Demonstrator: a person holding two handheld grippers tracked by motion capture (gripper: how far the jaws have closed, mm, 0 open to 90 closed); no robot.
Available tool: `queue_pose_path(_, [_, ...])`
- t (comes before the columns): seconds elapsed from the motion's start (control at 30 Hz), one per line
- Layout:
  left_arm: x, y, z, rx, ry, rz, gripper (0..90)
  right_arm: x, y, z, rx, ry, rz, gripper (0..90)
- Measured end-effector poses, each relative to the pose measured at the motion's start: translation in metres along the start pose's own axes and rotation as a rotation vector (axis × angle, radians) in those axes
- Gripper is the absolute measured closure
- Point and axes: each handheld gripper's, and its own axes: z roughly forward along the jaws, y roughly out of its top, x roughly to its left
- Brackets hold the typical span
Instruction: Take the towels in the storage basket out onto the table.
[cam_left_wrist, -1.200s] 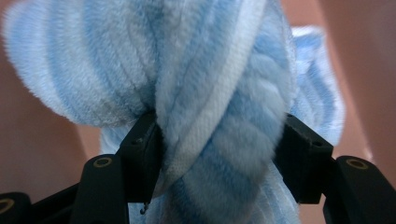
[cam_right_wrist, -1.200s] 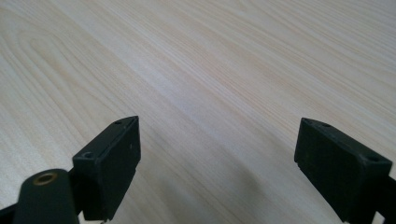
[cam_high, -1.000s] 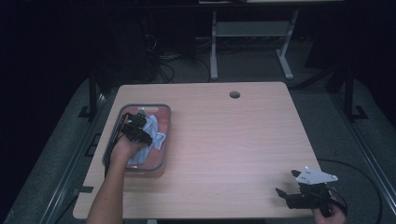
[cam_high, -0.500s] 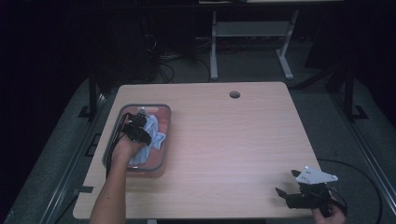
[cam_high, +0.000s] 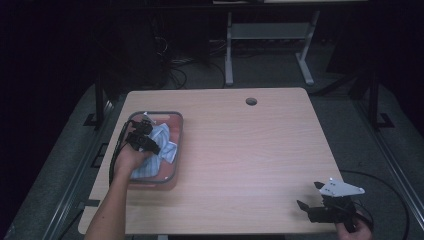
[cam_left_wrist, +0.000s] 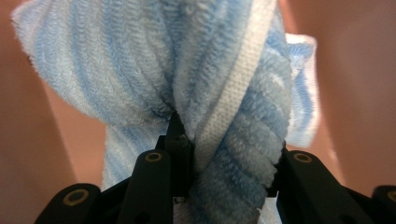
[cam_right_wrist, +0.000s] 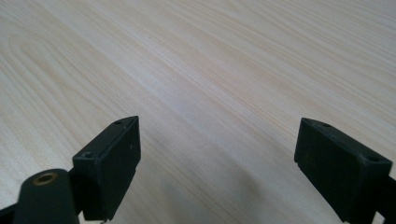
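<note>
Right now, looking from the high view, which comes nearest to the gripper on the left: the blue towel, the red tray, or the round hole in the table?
Nearest the left gripper first:
1. Blue striped towel, pinched in its jaws, inside the tray.
2. Red tray, around the towel, at the table's left.
3. Round hole, far edge, toward the right.

Hidden and cut-off parts, table with basket at near left.

Left gripper (cam_high: 150, 146) tips sunk in the striped blue cloth (cam_high: 161, 145); in its own view the cloth (cam_left_wrist: 210, 93) runs off the top edge and a bunched fold covers the pad faces. Basket (cam_high: 176, 131) floor mostly buried under cloth. Right gripper (cam_high: 306, 207) at near right edge: the hand is cropped by the bottom border, the cable lost against dark floor. Far background too dark to read.
</note>
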Motion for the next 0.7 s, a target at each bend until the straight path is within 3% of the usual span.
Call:
queue_pose_path(0.4, [-0.003,-0.014,-0.039,-0.145,-0.112,-0.001,65.8,-0.002,0.000,-0.004,-0.013,-0.018,0.013,13.9])
queue_pose_path(0.7, [-0.004,-0.017,-0.069,-0.211,-0.122,0.011,65.7,-0.002,0.000,-0.003,-0.014,-0.018,0.016,13.9])
